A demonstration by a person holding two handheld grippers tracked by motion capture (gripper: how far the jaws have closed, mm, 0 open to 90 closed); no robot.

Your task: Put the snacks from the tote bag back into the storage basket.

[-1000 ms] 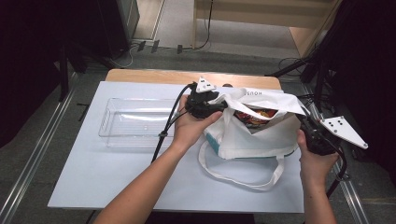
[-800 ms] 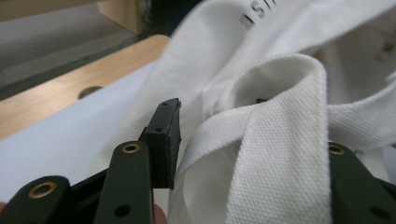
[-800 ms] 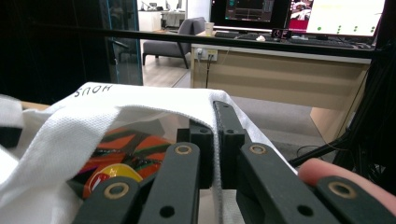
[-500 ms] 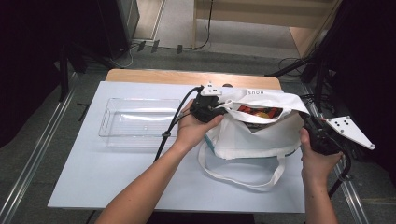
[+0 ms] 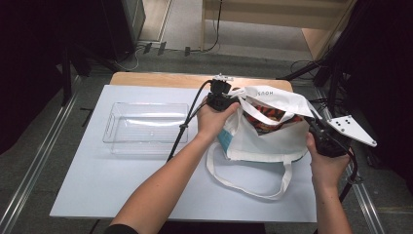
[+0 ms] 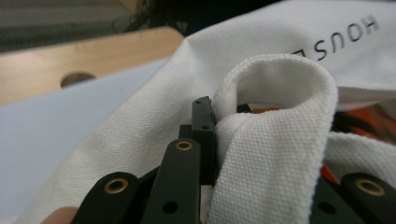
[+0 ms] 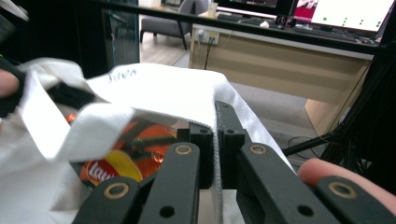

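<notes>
A white tote bag [image 5: 265, 131] sits on the table [image 5: 97, 165], right of a clear plastic tray [image 5: 146, 127]; its mouth gapes over an orange chip packet [image 7: 116, 161] inside; the left claw [image 6: 210, 140] has just been closing and now pinches the bag's near-left rim beside a looped white strap [image 6: 280, 130]; the right claw [image 7: 218, 140] is clamped on the cloth of the bag's right rim, jaws nearly together.

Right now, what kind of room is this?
Probably an office or lab set up for recording: computer screens on a long wooden desk, an office chair, and cables on the floor beyond the white table.
</notes>
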